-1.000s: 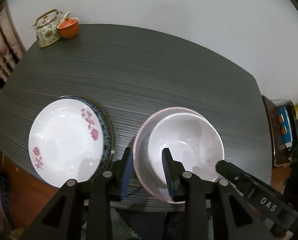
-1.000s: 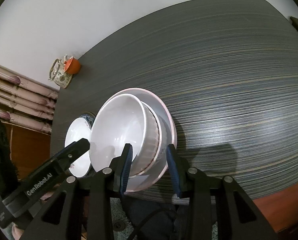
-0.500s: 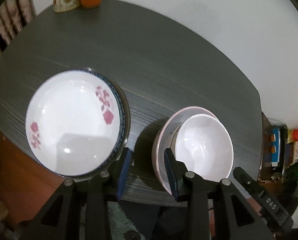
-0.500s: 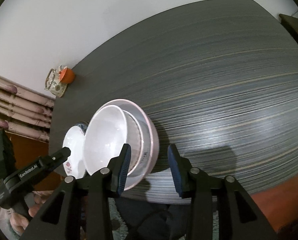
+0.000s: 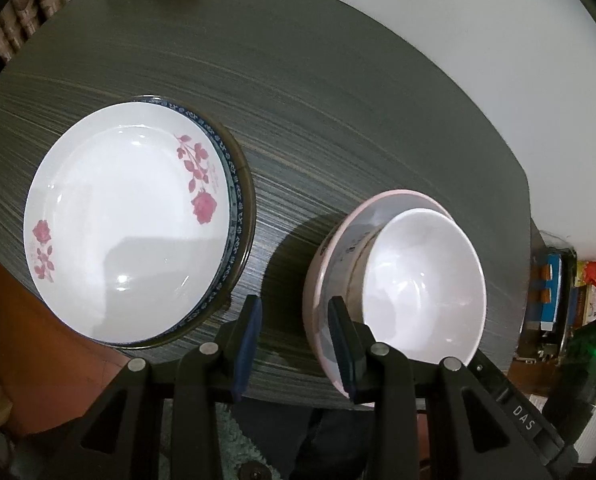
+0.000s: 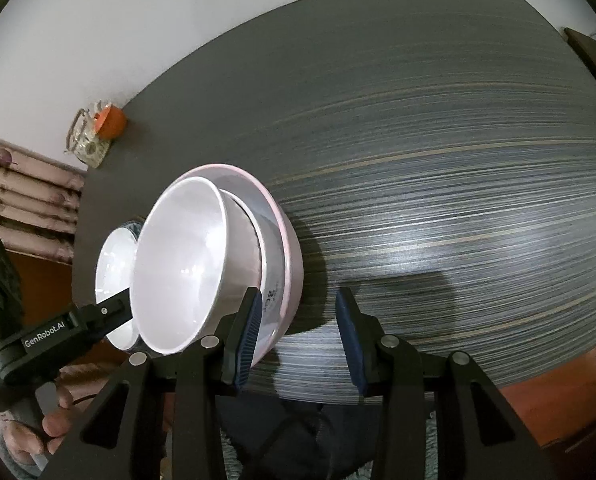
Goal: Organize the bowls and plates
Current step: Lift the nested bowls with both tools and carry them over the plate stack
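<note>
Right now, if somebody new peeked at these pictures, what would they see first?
Probably the big white plate with pink roses, stacked on a blue-rimmed plate at the near left edge of the dark striped table. Next, to its right, the white bowl nested in a pink-rimmed bowl. Far back in the corner sit a little floral teapot and an orange cup.

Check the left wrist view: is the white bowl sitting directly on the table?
No, the white bowl is nested inside the pink-rimmed bowl.
</note>
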`<state>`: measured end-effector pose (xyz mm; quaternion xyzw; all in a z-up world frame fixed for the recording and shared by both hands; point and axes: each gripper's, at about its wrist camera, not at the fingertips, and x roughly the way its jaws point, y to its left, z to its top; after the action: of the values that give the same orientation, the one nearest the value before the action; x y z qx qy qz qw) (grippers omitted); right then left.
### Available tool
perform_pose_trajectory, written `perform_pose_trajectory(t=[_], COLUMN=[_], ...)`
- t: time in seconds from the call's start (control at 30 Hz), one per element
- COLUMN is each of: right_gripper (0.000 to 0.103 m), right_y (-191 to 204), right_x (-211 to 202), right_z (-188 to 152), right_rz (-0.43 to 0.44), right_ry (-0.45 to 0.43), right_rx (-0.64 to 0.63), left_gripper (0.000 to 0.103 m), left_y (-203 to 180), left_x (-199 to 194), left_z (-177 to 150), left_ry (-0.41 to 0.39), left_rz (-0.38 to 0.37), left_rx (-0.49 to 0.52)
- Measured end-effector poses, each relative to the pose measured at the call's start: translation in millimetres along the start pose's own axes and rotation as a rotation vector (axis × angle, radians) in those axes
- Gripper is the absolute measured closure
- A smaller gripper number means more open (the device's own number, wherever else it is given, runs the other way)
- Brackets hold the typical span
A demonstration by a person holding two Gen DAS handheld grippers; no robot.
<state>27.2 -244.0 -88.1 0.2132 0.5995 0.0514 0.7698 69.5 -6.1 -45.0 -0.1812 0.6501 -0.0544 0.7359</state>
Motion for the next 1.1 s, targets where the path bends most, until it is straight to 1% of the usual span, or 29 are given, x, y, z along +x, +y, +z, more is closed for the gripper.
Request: perform_pose_trajectory(t=[0.13, 0.3, 0.47, 0.8, 0.9, 1.1], right_gripper=[0.066, 0.066, 0.066, 0.066, 0.066, 0.065], right_y=[2, 4, 6, 6, 8, 5], right_x=[5, 5, 5, 18, 23, 30], right_z=[2, 7, 8, 8, 10, 12], right_rz=[-0.023, -0.047, -0.054, -0.084, -0.106, -0.101], right_ry=[0.014, 0.006, 0.009, 0.037, 0.035, 0.045], right_rx=[-0.012, -0.016, -0.019, -0.018, -0.030, -0.015], left_gripper=[0.068, 0.068, 0.068, 0.068, 0.068, 0.070], left_y=[-3, -7, -10, -12, -10, -6], left_x=[8, 17, 27, 33, 34, 33], left_z=[1, 2, 2, 5, 8, 10], left_ry=[0.005, 0.015, 0.025, 0.025, 0.026, 0.019], left_rz=[0.016, 0.024, 0.032, 0.044, 0.038, 0.019], left_rx=[-0.006, -0.007, -0.011, 0.002, -0.004, 0.003])
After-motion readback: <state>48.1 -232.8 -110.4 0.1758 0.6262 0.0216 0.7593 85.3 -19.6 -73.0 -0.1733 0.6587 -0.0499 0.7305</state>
